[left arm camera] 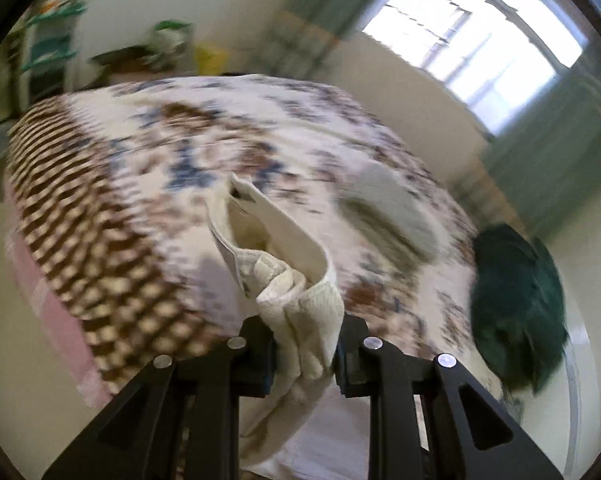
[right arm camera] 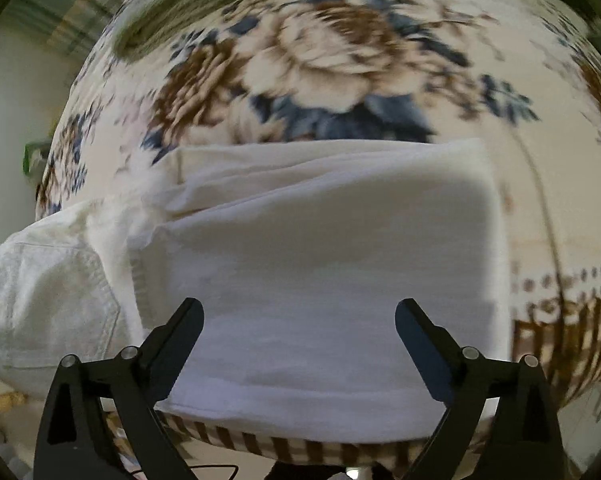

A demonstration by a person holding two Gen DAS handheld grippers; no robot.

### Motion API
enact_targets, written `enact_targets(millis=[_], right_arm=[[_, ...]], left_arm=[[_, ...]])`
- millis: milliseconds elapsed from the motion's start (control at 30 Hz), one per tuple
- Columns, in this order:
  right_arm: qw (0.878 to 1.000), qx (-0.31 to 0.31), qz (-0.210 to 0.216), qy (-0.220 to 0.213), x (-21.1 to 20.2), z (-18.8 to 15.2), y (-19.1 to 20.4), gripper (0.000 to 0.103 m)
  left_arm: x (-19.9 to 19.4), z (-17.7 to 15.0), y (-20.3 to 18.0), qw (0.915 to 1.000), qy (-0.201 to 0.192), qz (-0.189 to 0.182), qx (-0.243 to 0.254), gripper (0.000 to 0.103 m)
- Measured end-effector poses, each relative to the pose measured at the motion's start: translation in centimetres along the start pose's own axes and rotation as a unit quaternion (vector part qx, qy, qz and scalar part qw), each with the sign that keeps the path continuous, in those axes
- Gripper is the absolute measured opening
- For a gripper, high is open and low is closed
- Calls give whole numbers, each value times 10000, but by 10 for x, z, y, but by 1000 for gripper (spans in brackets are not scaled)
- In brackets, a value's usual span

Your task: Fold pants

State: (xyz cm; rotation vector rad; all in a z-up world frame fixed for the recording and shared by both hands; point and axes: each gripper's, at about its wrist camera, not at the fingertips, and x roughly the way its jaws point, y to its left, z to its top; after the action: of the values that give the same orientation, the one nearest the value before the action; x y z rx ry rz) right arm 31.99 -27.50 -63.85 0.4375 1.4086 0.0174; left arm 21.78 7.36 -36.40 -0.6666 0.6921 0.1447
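Observation:
The white pants (right arm camera: pixel 324 248) lie on a floral bedspread (right arm camera: pixel 332 60), the legs flat and doubled over. Their waist end with a stitched pocket (right arm camera: pixel 48 292) is at the left of the right wrist view. My left gripper (left arm camera: pixel 305 354) is shut on a bunched part of the white pants (left arm camera: pixel 296 292) and holds it lifted, with the fabric opening up ahead of the fingers. My right gripper (right arm camera: pixel 299 320) is open and empty, its fingers spread just above the folded legs near the bed's front edge.
A grey-green folded garment (left arm camera: pixel 396 216) lies further back on the bedspread (left arm camera: pixel 148 168), and it also shows in the right wrist view (right arm camera: pixel 180 4). A dark green garment (left arm camera: pixel 516 304) sits at the bed's right edge. A window (left arm camera: pixel 472 40) and shelves (left arm camera: pixel 48 48) stand behind.

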Motion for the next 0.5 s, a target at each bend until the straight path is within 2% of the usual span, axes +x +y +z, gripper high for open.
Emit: enact_targets(millis=[133, 200, 333, 500], right_arm=[[9989, 293, 349, -95, -23, 0, -39, 98], [9986, 348, 369, -135, -34, -2, -64, 98], [9986, 446, -66, -263, -59, -8, -116, 98], [9955, 714, -371, -499, -94, -12, -173, 98]], left_arm=[[-3, -32, -71, 9962, 236, -612, 575, 19], [3, -51, -98, 9929, 437, -809, 756, 19], [26, -103, -147, 9804, 1052, -1230, 1128, 19], [69, -184, -189, 9614, 1830, -1329, 1565, 19]])
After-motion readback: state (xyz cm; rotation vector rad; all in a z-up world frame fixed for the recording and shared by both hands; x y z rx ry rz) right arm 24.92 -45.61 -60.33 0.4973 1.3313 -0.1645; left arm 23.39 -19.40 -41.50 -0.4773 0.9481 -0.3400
